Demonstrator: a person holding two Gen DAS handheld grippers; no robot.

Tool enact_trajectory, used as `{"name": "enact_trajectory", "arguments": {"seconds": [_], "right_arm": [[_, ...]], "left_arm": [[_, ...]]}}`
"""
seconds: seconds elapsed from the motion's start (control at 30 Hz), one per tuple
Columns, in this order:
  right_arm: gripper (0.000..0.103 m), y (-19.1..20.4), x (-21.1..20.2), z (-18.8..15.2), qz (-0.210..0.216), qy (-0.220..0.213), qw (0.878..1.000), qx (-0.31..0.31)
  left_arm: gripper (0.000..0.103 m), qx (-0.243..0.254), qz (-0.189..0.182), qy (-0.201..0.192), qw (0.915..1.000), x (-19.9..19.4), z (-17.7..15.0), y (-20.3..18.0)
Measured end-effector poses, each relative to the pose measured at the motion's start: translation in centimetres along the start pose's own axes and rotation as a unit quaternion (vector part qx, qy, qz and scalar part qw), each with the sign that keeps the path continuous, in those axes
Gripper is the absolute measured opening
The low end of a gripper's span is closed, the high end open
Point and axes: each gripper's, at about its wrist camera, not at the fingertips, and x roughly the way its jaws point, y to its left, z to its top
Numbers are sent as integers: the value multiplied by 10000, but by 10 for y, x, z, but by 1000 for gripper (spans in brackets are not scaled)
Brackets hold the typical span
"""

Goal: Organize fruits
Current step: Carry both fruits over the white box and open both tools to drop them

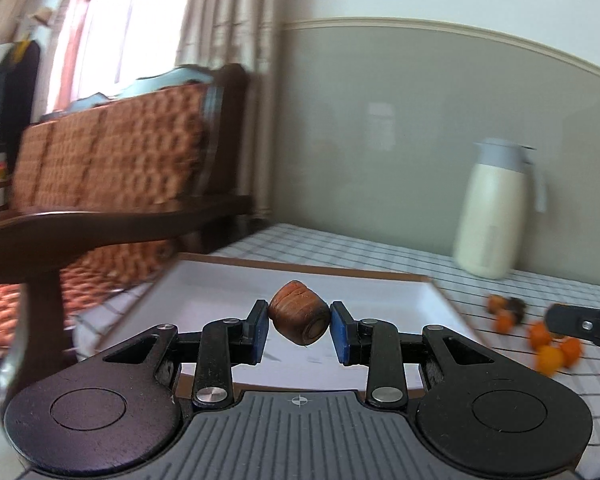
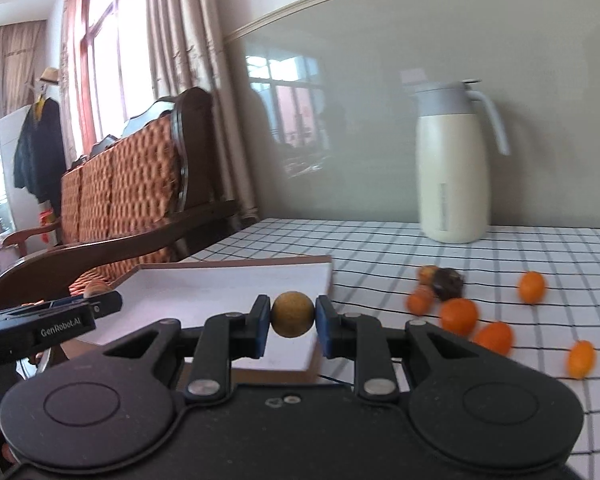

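Note:
My left gripper [image 1: 299,326] is shut on a wrinkled reddish-brown fruit [image 1: 299,318] and holds it above the white tray [image 1: 220,280]. My right gripper [image 2: 292,320] is shut on a round tan fruit [image 2: 292,315] above the tray's right edge [image 2: 324,280]. Several small orange fruits [image 2: 458,315] and a dark brown fruit [image 2: 447,282] lie loose on the checked tablecloth to the right of the tray. They also show in the left wrist view [image 1: 550,358]. The left gripper appears at the left of the right wrist view [image 2: 96,304], the right gripper at the right of the left wrist view [image 1: 580,324].
A cream thermos jug [image 2: 452,168] stands at the back of the table against the grey wall. A wooden armchair with a woven orange cushion [image 2: 132,184] stands left of the table, close to the tray.

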Motion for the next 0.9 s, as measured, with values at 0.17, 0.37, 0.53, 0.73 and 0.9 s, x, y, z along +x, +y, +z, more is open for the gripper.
{"name": "enact_trajectory", "arguments": {"seconds": [0.17,0.37,0.53,0.73,0.9], "right_arm": [[16,13,28,8,104,78,9999,-88],[17,18,63,9,150,345,9992,-155],[75,13,72,2,-39,268,9996,-67],[97,-7,34,12,-223,-619,9973,330],[97,-21,14,20,-228,-950,9946,357]], "left_arm": [[33,-170,462,160,9987,18,3,31],[33,-323,817,451,9951,38,-2,51],[34,-415,1090,782,9901,54,-5,57],[103,-676,1225,191,9900,31,4,53],[103,-344,1265,-480,9902,8,9,37]]}}
